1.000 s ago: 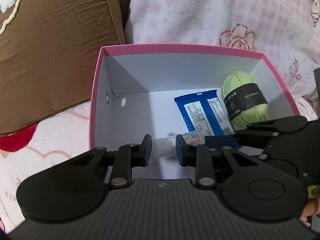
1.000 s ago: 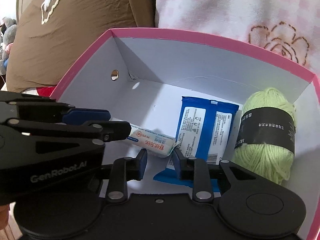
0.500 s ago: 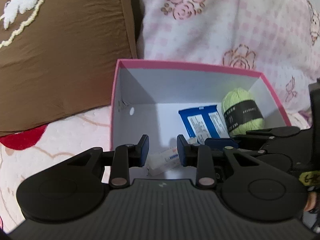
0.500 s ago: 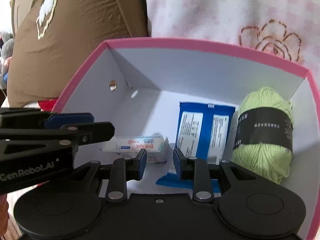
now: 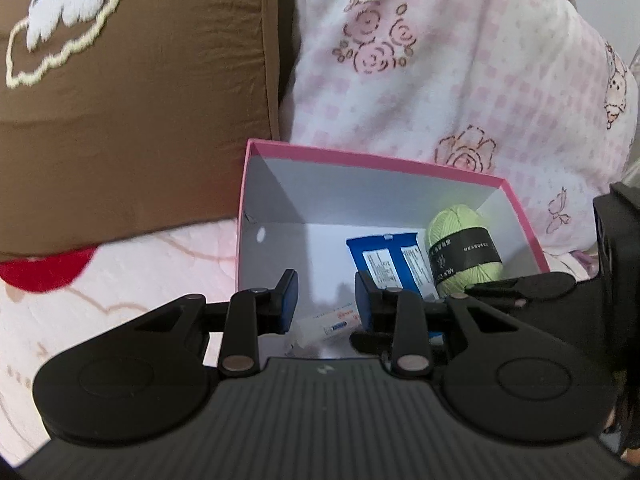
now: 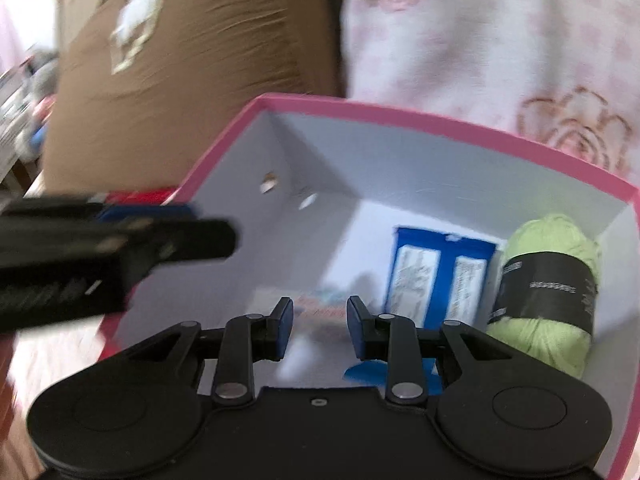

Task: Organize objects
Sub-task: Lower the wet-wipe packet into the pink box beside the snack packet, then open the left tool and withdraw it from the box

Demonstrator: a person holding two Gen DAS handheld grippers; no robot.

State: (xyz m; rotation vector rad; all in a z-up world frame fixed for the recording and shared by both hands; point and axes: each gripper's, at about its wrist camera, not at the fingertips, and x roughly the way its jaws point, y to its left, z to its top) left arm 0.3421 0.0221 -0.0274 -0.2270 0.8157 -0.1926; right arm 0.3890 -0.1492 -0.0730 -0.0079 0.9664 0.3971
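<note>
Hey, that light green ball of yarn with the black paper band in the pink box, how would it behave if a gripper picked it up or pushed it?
The light green ball of yarn with the black paper band looks soft, so it would probably squash under the pads. It is likely light for its size. Its rounded shape might roll, though the pink box wall beside it should stop it.

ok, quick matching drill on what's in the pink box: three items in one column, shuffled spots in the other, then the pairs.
Items:
1. green yarn ball
2. blue packet
3. white tube

Spots inside the pink box:
A. near wall, lying flat, closest to the cameras
B. far right corner
C. middle of the floor, just left of the yarn

Pairs: 1-B, 2-C, 3-A
</note>
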